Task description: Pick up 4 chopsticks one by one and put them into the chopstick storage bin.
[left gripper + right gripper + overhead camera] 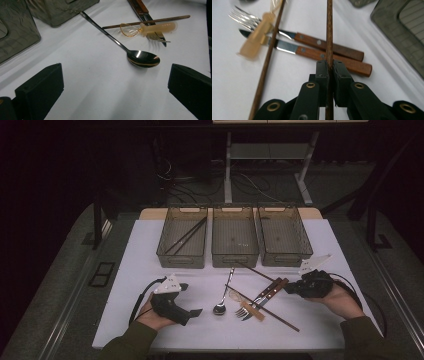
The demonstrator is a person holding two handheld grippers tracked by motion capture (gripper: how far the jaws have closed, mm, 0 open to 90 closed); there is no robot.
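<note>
Clenching one thin chopstick [329, 32] low over the worktop [150, 270] beside the knife handles [337, 56], the right claw [331, 65] risks it pivoting or slipping out; left claw [112, 87] gapes empty

A spoon [143, 58] is lying between the left jaws, nearer the right-hand one, handle running away. Beyond it a pale plastic piece [157, 27] is resting on a fork [244, 18]. A knife [322, 53] is lying crosswise just past the right jaws. Three bins [235, 237] are sitting farther off.
</note>
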